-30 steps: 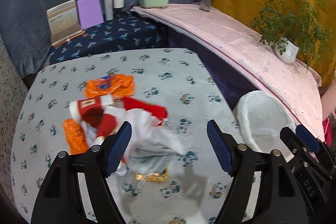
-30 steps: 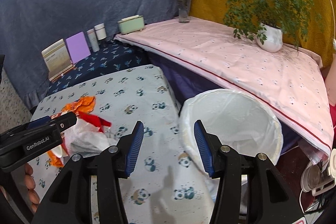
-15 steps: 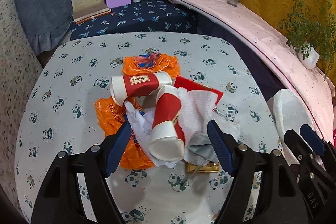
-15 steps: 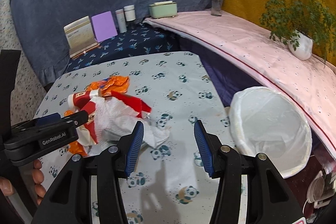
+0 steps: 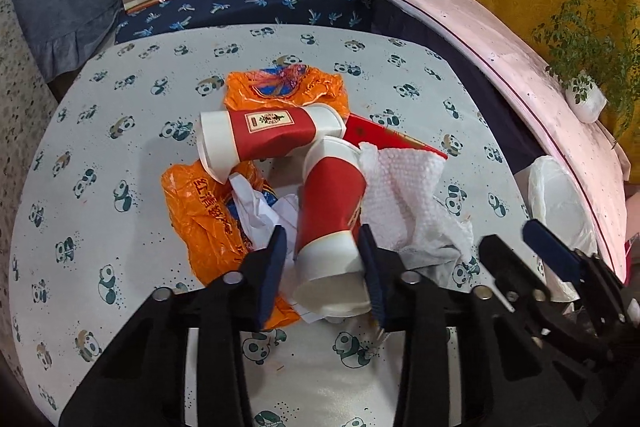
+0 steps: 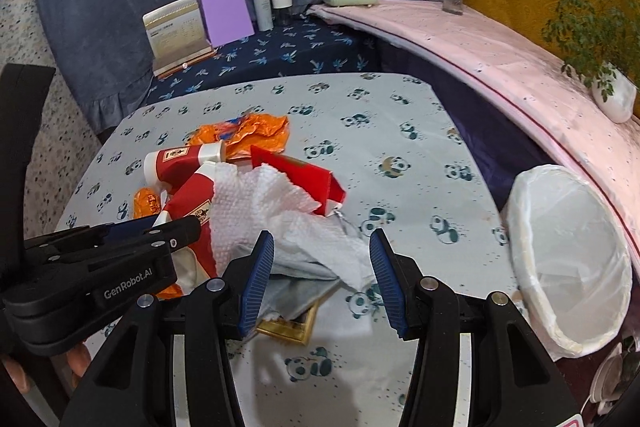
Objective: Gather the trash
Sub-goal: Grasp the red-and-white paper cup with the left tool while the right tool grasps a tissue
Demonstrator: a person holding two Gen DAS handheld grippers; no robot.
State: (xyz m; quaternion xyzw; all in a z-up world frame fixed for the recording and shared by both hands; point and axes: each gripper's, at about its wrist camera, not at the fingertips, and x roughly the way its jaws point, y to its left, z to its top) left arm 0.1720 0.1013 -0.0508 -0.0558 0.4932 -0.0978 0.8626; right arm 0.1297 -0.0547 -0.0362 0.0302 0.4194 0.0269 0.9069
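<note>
Near bench edge, my left tongs [image 5: 324, 263] straddle the nearer paper cup [image 5: 334, 223], ungripped; right tongs [image 6: 320, 275] open. Next: squeeze, carry right to the bin [image 6: 572, 259].

On the table [image 5: 120, 99], a heap of trash: one paper cup [image 5: 272, 137] lying across, behind a second paper cup [image 5: 334, 211] lying between the fingers of the left gripper [image 5: 322, 267]. Left of this second cup, a plastic wrapper [image 5: 204, 211]; right of it, paper towels [image 5: 404, 195] over a flat carton [image 5: 380, 137]. Behind the heap, another wrapper [image 5: 284, 87]. Right of the table, below its edge, a lined bin [image 6: 568, 259]. Above the towels, the right gripper [image 6: 322, 275].
</note>
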